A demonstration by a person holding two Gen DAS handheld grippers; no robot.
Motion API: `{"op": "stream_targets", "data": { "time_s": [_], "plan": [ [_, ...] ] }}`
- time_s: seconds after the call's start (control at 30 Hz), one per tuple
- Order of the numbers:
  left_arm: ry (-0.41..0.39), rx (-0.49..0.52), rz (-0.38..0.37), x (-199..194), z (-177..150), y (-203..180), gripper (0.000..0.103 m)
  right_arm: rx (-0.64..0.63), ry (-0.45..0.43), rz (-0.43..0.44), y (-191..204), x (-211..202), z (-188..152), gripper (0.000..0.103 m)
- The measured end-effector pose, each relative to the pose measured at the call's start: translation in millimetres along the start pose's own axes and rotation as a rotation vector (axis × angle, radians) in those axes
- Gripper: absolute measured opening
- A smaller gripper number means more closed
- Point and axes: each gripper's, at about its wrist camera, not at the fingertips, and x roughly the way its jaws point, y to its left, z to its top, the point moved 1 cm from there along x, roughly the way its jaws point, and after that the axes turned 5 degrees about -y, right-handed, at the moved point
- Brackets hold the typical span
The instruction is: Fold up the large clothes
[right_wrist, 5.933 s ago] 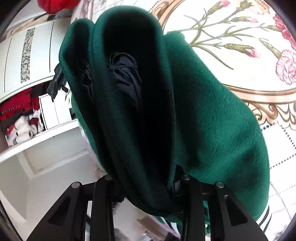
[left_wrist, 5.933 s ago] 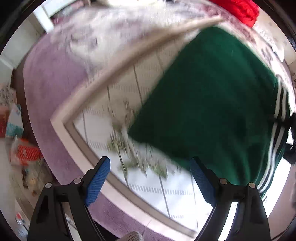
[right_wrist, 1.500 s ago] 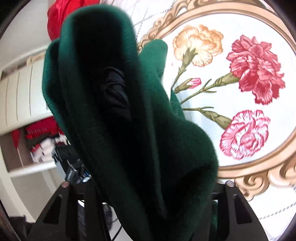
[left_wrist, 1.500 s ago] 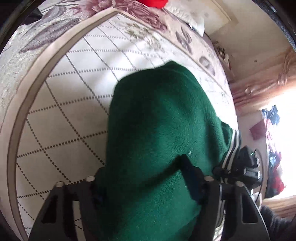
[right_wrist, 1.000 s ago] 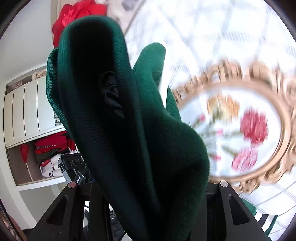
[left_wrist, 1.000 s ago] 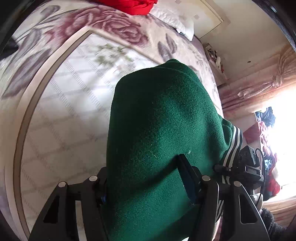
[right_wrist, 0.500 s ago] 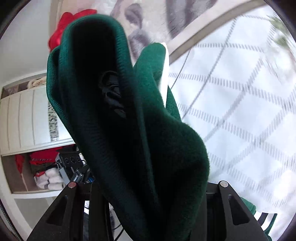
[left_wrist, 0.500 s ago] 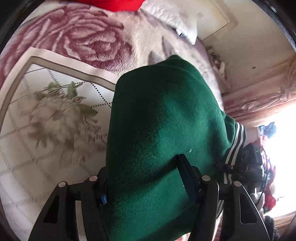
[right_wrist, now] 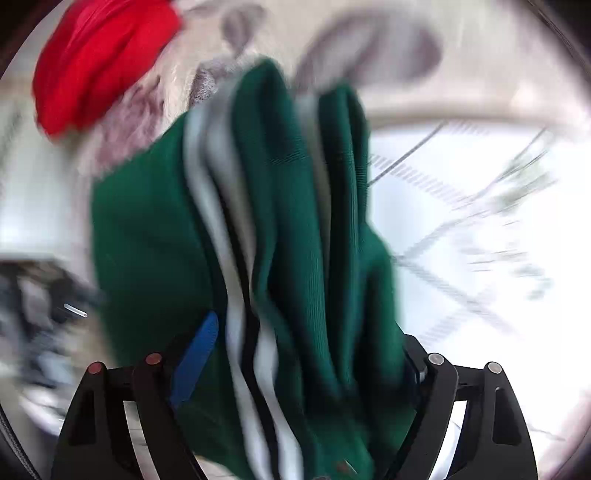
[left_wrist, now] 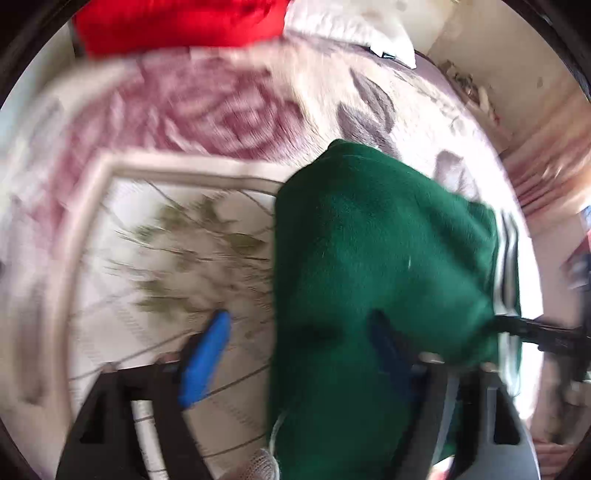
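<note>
The folded dark green garment (left_wrist: 369, 258) with white and black stripes on its edge (right_wrist: 236, 332) sits over the patterned blanket. My left gripper (left_wrist: 295, 354) has its jaws opening: the left blue pad (left_wrist: 205, 358) stands clear of the cloth, while the garment drapes over the right finger. My right gripper (right_wrist: 306, 362) is also opening, with the striped folds still between its fingers and the left blue pad (right_wrist: 195, 358) bared. Both views are motion-blurred.
A red garment (left_wrist: 177, 26) (right_wrist: 99, 62) lies at the far end of the bed beside a white pillow (left_wrist: 351, 29). The blanket (left_wrist: 221, 107) bears a large rose and a cream lattice panel. Curtains (left_wrist: 546, 162) hang at the right.
Both pairs of jaws have spread from a tight clamp on the green garment, baring a blue pad in each view. Both views have swept across the blanket toward the red garment.
</note>
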Motion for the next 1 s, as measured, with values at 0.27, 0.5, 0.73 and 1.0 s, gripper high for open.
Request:
{"op": "stream_targets", "data": {
  "time_s": [0.27,0.5,0.73,1.0],
  "plan": [
    [-0.127,0.104,0.145,-93,-58,-40,0.103,-0.055,-0.172,-0.228,85,-108,-50,0.103],
    [-0.167,0.111,0.136,-184,-88,-68,0.103,0.032,-0.209,-0.298,77,-243,-100,0.103],
    [-0.19,0.089,0.095,-294,-115,-87,0.103,0.05,-0.289,-0.343,84,-402,-162,0.103],
    [-0.248,0.099,0.07,-435,-148,-101,0.103,0.055,-0.414,-0.378,98,-573,-231,0.103]
  ]
}}
